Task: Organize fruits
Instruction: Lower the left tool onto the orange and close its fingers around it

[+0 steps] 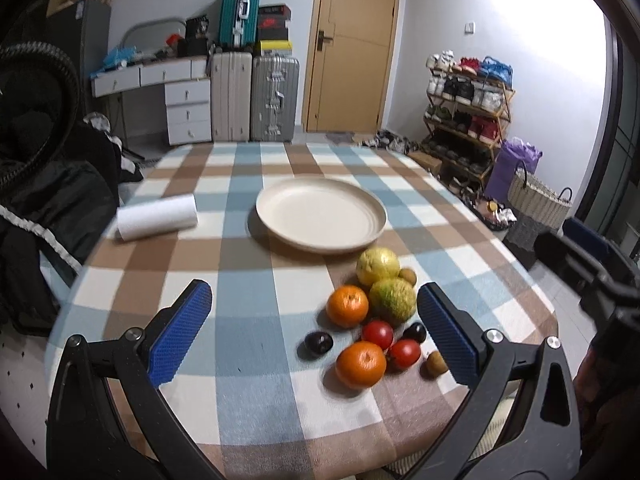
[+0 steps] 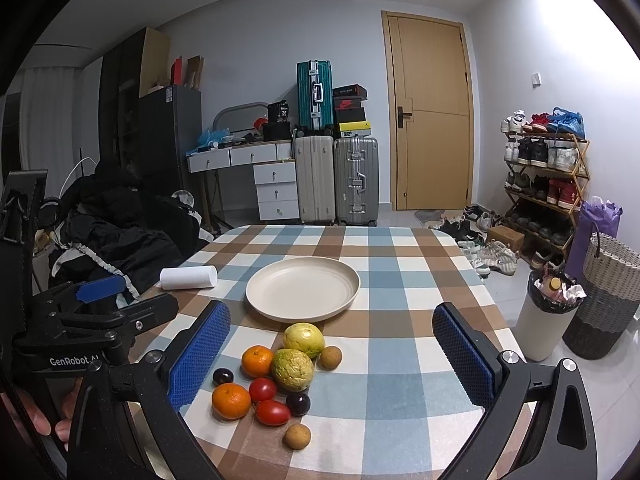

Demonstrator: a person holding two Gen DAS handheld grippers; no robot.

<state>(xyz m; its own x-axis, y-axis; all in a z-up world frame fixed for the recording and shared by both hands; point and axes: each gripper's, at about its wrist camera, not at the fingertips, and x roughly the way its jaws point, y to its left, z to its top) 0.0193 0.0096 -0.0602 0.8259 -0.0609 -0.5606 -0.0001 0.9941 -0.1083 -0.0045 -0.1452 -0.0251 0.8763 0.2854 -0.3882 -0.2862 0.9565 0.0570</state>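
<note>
A cream plate (image 1: 320, 216) (image 2: 302, 290) sits empty mid-table. Just in front of it lies a cluster of fruit: a yellow guava (image 1: 377, 266) (image 2: 304, 339), a green-yellow fruit (image 1: 392, 301) (image 2: 293, 369), two oranges (image 1: 347, 305) (image 1: 361, 364) (image 2: 257, 360) (image 2: 231, 401), two red tomatoes (image 1: 378, 334) (image 2: 273, 412), two dark plums (image 1: 318, 343) (image 2: 298, 403) and small brown longans (image 1: 436, 363) (image 2: 297, 436). My left gripper (image 1: 316, 332) is open above the table, fruit near its right finger. My right gripper (image 2: 332, 360) is open, fruit near its left finger.
A white paper roll (image 1: 158, 218) (image 2: 188, 278) lies left of the plate on the checked tablecloth (image 1: 248, 360). Dark clothes are piled at the table's left side (image 2: 112, 232). A white bin (image 2: 546, 320) and woven basket (image 2: 604, 296) stand right of the table.
</note>
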